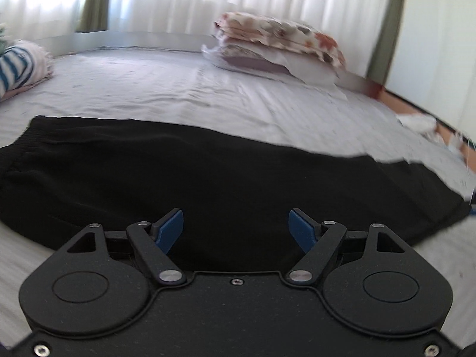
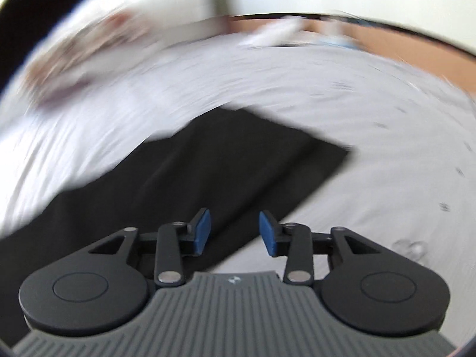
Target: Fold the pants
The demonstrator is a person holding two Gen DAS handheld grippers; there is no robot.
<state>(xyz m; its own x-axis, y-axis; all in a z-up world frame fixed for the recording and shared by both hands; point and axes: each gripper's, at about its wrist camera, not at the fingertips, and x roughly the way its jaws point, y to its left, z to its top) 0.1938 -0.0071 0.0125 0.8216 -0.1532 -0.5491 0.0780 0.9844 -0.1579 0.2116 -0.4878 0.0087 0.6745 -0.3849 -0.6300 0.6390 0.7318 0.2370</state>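
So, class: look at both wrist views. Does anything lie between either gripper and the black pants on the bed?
Nothing visible does. The left gripper and the right gripper are both open and empty, with the black pants directly ahead on the sheet. The pillows lie far behind.

Daylit fisheye views (right motion-blurred)
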